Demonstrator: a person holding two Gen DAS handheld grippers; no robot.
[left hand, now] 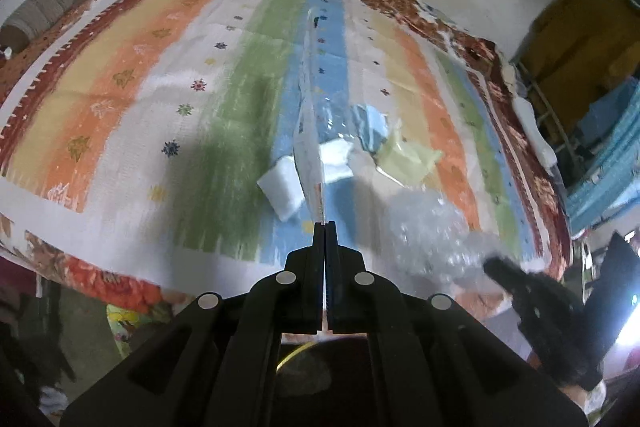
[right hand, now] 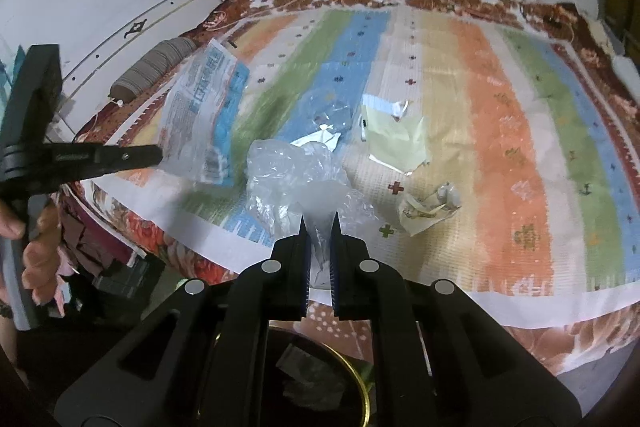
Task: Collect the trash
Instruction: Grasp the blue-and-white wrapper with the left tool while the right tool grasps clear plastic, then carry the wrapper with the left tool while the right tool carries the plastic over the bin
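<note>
Both your grippers tilt downward above the bed (right hand: 520,131). Your left gripper (left hand: 325,225) fingers pinch a flat printed plastic wrapper (right hand: 208,107) edge-on; your right gripper (right hand: 319,223) fingers pinch a crumpled clear plastic bag (right hand: 288,179), held above the striped bedcover.

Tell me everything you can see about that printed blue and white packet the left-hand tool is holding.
The printed packet is a flat, empty-looking plastic wrapper, white with dense small print and a light blue band along one side, partly clear and a little crumpled. The left gripper has its jaws shut on one edge, so in the left wrist view it shows edge-on. It hangs lifted above the striped bedspread, apart from the scraps lying there.
</note>
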